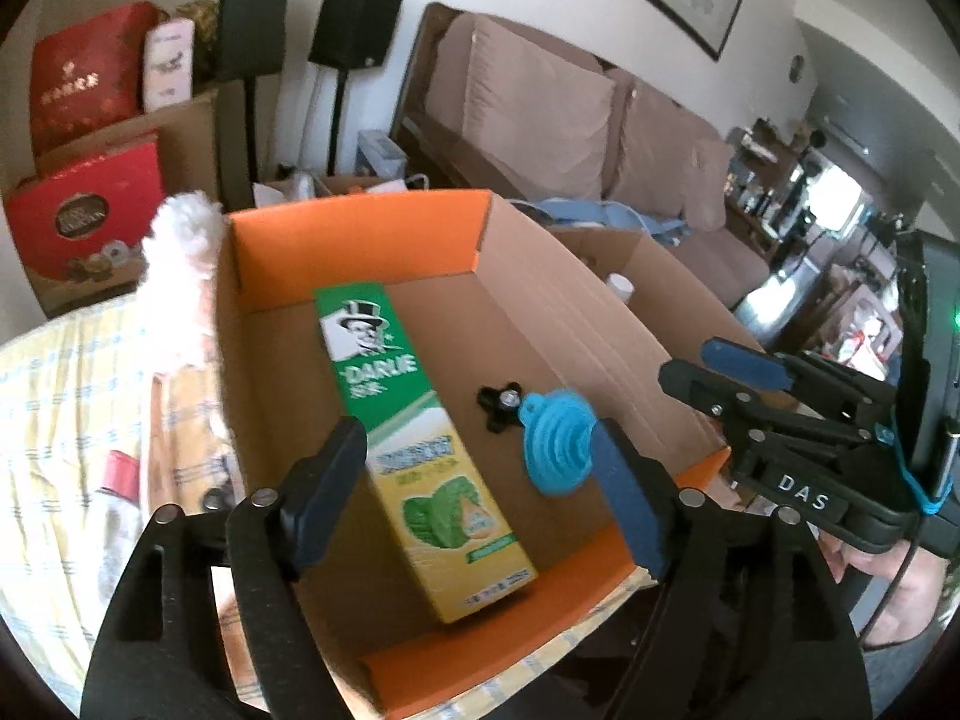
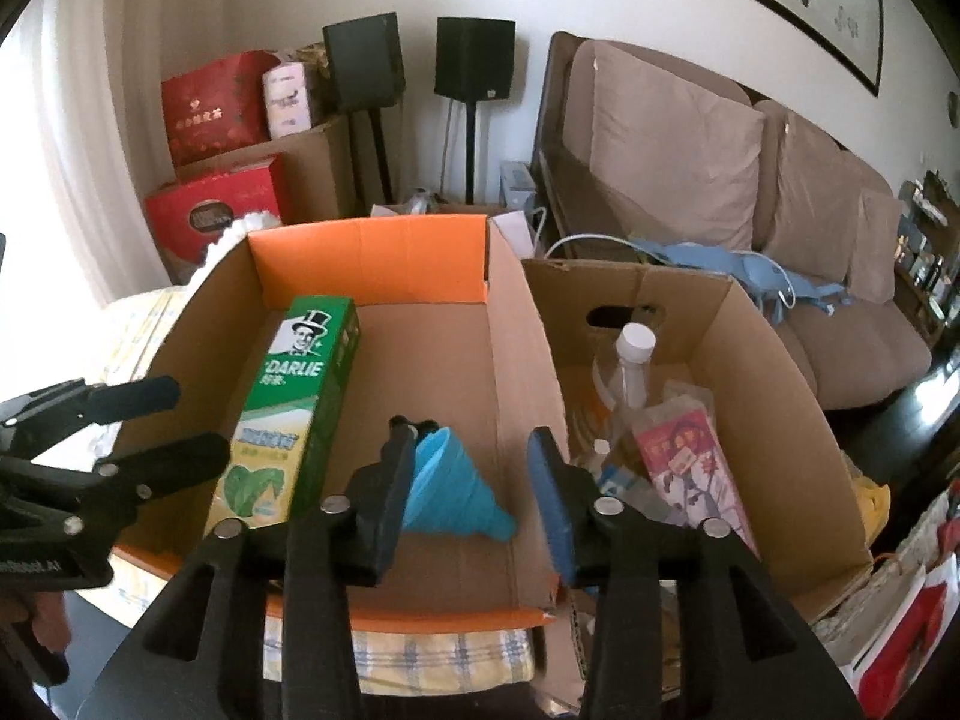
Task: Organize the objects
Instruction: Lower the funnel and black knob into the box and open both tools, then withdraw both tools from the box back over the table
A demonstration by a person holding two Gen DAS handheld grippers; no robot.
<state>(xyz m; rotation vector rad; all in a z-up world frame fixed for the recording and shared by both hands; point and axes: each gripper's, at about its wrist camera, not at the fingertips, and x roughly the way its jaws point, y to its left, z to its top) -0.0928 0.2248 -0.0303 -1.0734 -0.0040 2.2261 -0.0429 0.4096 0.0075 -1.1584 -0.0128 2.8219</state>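
Note:
A cardboard box with orange flaps (image 1: 354, 246) (image 2: 366, 264) holds a green Darlie toothpaste carton (image 1: 414, 438) (image 2: 294, 414), a blue collapsible funnel (image 1: 555, 438) (image 2: 456, 492) and a small black fidget spinner (image 1: 498, 405). My left gripper (image 1: 474, 492) is open and empty above the box, over the carton. My right gripper (image 2: 474, 492) is open above the box, over the funnel, which lies on the box floor. It also shows in the left wrist view (image 1: 720, 372). The left gripper shows at the left of the right wrist view (image 2: 168, 420).
A second open cardboard box (image 2: 774, 360) to the right holds a clear bottle with a white cap (image 2: 630, 360) and packets. A yellow checked cloth (image 1: 66, 396) lies under the boxes. A white fluffy item (image 1: 180, 252) sits left. A brown sofa (image 2: 780, 192) stands behind.

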